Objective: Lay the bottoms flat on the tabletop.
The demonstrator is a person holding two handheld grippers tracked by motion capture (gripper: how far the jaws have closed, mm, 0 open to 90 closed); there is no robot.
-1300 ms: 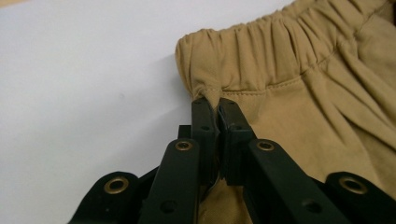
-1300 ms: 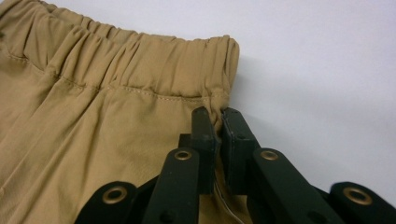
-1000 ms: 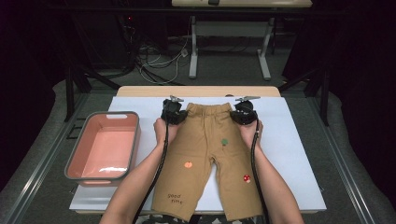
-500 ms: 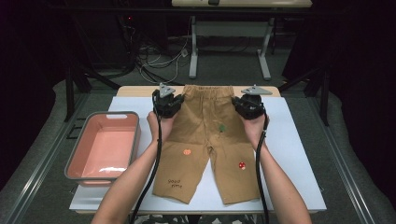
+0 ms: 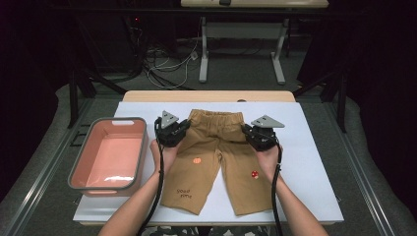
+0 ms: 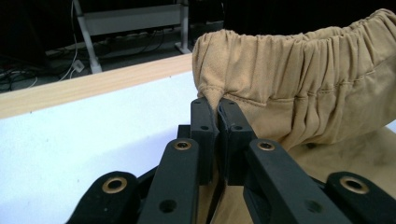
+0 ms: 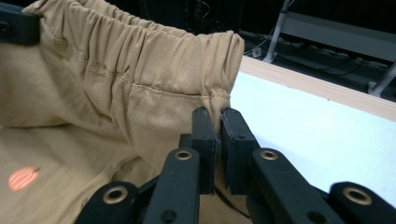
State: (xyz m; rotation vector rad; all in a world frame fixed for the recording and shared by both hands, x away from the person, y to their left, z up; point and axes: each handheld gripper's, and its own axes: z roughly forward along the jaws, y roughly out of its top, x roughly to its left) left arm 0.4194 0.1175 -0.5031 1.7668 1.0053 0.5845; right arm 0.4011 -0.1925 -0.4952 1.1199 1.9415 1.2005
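Item: 1 pair of tan trousers (image 5: 216,157), small, with elastic gathered waistband (image 6: 299,56), spread front-up on the white bench (image 5: 314,162). The 2 legs point toward the person and lie flat. The waistband end is raised off the surface at both sides. Markings: 1 orange patch (image 5: 196,161) on one leg, 1 red mushroom patch (image 5: 254,174) on the other, small stitched lettering (image 5: 183,193) near one hem.

Holds: left tool (image 6: 217,109), jaws closed on the seam corner of the waistband. Right tool (image 7: 218,116), jaws closed on the opposite waistband corner, cloth pinched between the pads. In the high view, left tool (image 5: 173,133) and right tool (image 5: 256,135) sit at the 2 sides of the waist, each in 1 hand, forearms coming in from the near edge.

Surroundings: 1 pink bin (image 5: 110,157), grey-rimmed, with nothing in it, just left of the trousers on the bench. Wooden strip (image 5: 209,96) along the far bench edge. Cables and table legs on the dark floor beyond.

Status, by judgement: garment laid out and gripped at both waist corners, so the pick-up stage looks done. No fold is made yet, and nothing is in the bin. Folding or transfer remains.
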